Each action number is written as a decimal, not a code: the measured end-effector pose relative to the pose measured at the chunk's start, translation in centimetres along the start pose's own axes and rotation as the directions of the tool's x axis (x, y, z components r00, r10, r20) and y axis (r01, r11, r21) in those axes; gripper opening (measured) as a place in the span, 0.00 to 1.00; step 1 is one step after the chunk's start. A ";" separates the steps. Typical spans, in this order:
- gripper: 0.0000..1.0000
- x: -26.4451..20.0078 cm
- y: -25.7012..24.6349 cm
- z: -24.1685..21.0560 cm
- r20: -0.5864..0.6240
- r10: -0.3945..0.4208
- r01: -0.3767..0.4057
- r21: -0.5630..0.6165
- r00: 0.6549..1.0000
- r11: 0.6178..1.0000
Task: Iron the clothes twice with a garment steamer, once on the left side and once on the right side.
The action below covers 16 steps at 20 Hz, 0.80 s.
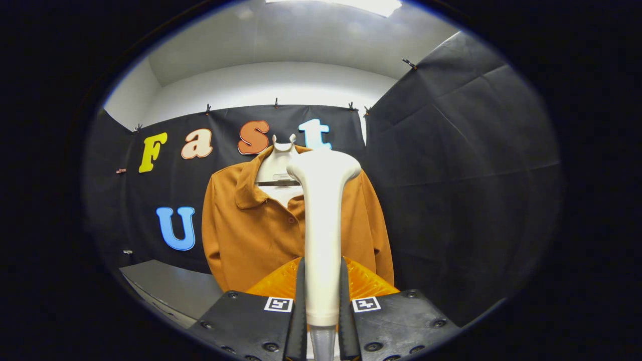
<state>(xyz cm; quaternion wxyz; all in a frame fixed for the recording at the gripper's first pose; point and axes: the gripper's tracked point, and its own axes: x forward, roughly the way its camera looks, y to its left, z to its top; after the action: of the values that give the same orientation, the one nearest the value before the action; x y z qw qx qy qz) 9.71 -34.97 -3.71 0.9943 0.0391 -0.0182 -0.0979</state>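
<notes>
A white garment steamer (322,225) stands upright between my fingers, its handle clamped by both of them and its wide head at the top. My gripper (321,273) is shut on that handle. Beyond it hangs an orange-brown shirt (251,230) on a white hanger form (277,163), collar open and buttons down the front. The steamer head sits in front of the shirt's upper right part, near the collar. I cannot tell if the head touches the cloth. The steamer hides the middle of the shirt.
A grey table top (170,286) lies low to the left of the shirt. Black cloth walls close the booth behind and to the right (466,175). White wall and a ceiling light are above.
</notes>
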 end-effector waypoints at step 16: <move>0.28 4.9 -1.2 -6.3 -0.109 -0.011 0.012 0.010 0.994 1.000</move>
<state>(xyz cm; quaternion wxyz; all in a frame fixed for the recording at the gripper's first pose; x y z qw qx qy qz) 14.53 -36.63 -9.97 0.9930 0.0496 0.0356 -0.1011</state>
